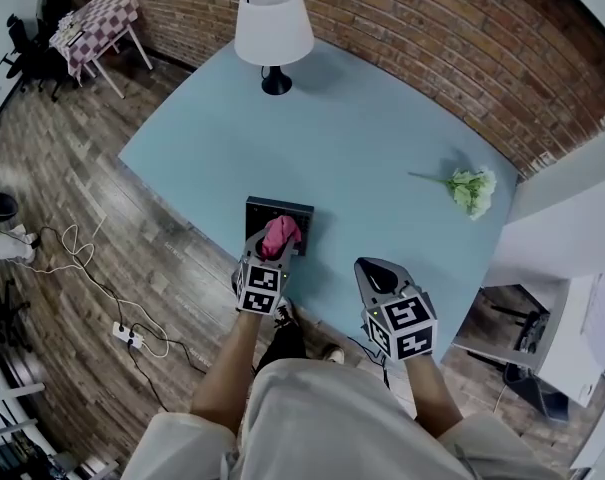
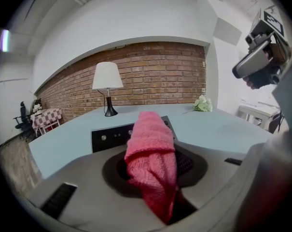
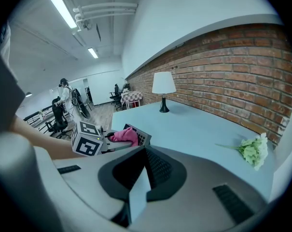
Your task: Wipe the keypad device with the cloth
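Left gripper (image 1: 277,250) clamped on pink cloth (image 1: 280,234), bunched over the near side of the dark keypad device (image 1: 265,209); most keys hidden beneath. Right gripper (image 1: 378,268) jaws together, nothing held, off to the device's right. Pale blue counter (image 1: 382,148) carries a white flower sprig (image 1: 472,188) at right and a lamp (image 1: 273,28) at the far side. Brick wall (image 1: 432,38) behind, wood floor (image 1: 62,168).

A pale blue, smooth-topped table (image 1: 362,148) carries three things, well apart. A lamp with a white shade and black base (image 1: 273,28) stands at its far left. A small bunch of white flowers (image 1: 471,189) lies to the right. A dark, flat keypad device (image 1: 272,207) sits at the near edge.
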`<state>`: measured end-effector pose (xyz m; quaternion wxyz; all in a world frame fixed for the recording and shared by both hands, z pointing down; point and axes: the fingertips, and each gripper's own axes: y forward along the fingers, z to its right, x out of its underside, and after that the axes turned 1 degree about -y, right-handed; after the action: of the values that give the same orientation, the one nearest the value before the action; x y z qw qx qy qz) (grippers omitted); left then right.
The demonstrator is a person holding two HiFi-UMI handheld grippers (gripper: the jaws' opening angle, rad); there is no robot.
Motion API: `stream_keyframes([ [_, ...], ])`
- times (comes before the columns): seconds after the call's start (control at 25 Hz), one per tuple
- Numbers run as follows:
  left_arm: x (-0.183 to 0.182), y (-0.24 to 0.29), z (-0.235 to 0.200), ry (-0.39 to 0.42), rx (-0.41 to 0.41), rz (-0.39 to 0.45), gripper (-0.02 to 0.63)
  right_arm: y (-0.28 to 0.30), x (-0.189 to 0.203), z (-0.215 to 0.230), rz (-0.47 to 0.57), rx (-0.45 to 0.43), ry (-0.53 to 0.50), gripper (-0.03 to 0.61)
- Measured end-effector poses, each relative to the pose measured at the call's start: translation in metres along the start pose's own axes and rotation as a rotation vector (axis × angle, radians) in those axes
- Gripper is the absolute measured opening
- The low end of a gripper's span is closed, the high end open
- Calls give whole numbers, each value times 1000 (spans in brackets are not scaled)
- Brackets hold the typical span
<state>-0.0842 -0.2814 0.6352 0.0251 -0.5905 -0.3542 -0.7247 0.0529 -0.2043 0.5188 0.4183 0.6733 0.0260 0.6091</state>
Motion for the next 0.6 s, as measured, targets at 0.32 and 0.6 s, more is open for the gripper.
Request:
stream_keyframes([
  [0.32, 26, -5, 11, -20, -2, -44, 166, 0, 3, 3, -4, 3, 1, 2],
  [0.6, 44, -8, 17, -34, 0, -72, 166, 0, 2, 1, -1, -6, -3, 2],
])
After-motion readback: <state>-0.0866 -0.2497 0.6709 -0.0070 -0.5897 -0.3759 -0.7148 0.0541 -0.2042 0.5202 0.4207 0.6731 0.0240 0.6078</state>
